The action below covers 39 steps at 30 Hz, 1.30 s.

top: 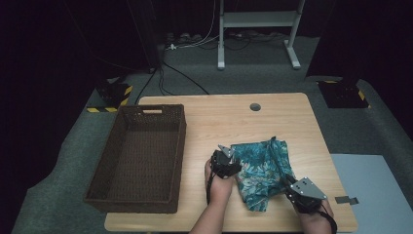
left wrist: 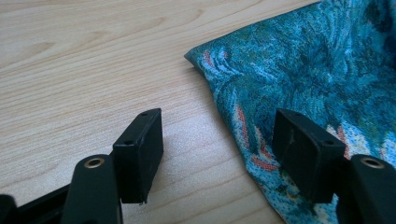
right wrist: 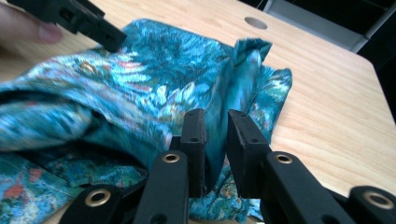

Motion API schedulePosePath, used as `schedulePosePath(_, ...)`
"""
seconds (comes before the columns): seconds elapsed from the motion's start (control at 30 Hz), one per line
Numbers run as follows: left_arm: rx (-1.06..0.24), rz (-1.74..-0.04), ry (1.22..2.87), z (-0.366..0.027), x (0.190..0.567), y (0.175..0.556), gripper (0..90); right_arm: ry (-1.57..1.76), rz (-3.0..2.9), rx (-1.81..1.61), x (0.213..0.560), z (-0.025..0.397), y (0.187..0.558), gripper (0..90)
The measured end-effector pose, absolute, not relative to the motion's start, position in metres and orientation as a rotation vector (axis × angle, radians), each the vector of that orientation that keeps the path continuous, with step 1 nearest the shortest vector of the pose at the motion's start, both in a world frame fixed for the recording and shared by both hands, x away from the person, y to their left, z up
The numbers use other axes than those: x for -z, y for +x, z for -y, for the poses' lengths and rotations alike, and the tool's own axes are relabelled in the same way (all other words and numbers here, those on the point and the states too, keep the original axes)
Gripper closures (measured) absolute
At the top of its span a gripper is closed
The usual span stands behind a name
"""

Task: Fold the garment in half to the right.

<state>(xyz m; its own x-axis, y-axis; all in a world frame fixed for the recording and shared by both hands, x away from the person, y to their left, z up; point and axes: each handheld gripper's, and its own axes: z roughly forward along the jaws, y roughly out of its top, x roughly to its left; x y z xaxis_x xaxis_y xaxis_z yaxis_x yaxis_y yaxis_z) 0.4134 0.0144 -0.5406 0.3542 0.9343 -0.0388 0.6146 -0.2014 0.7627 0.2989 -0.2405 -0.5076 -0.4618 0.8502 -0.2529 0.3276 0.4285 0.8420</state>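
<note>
Tabletop: teal cloth point(top: 260, 170) lengthwise near-to-far.

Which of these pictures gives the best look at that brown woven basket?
The high view: the whole brown woven basket shows there, empty, on the table's left side beside the teal patterned cloth. The two gripper views look at the cloth and tabletop instead.

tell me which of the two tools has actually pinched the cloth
The right tool: its jaws are nearly shut on a raised fold of the teal patterned cloth. The left tool stands wide open, straddling the cloth's edge without clamping it.
</note>
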Motion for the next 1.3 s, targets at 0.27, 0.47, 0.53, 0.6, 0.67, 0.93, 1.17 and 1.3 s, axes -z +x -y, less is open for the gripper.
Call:
schedulePosePath(0.27,-0.582,-1.350,1.911,-0.014,0.541,0.414,34.8,1.006,-1.988,-0.987,0.498,0.242,0.306,74.1)
schedulePosePath(0.47,-0.591,-1.341,1.920,-0.013,0.540,0.413,35.4,1.031,-2.018,-0.958,0.504,0.243,0.323,72.1)
schedulePosePath(0.53,-0.589,-1.342,1.921,-0.013,0.540,0.414,35.5,1.039,-2.021,-0.952,0.506,0.244,0.328,71.7)
schedulePosePath(0.6,-0.584,-1.343,1.920,-0.014,0.540,0.414,35.5,1.047,-2.026,-0.945,0.508,0.245,0.332,71.5)
schedulePosePath(0.67,-0.582,-1.342,1.920,-0.014,0.540,0.414,35.4,1.062,-2.030,-0.943,0.511,0.246,0.337,71.2)
schedulePosePath(0.93,-0.581,-1.343,1.919,-0.014,0.540,0.415,35.3,1.122,-2.061,-0.921,0.523,0.250,0.355,69.6)
schedulePosePath(1.17,-0.587,-1.334,1.924,-0.014,0.540,0.416,35.5,1.161,-2.079,-0.905,0.530,0.251,0.365,69.7)
schedulePosePath(1.3,-0.588,-1.333,1.924,-0.015,0.540,0.416,35.3,1.179,-2.103,-0.905,0.536,0.249,0.363,68.8)
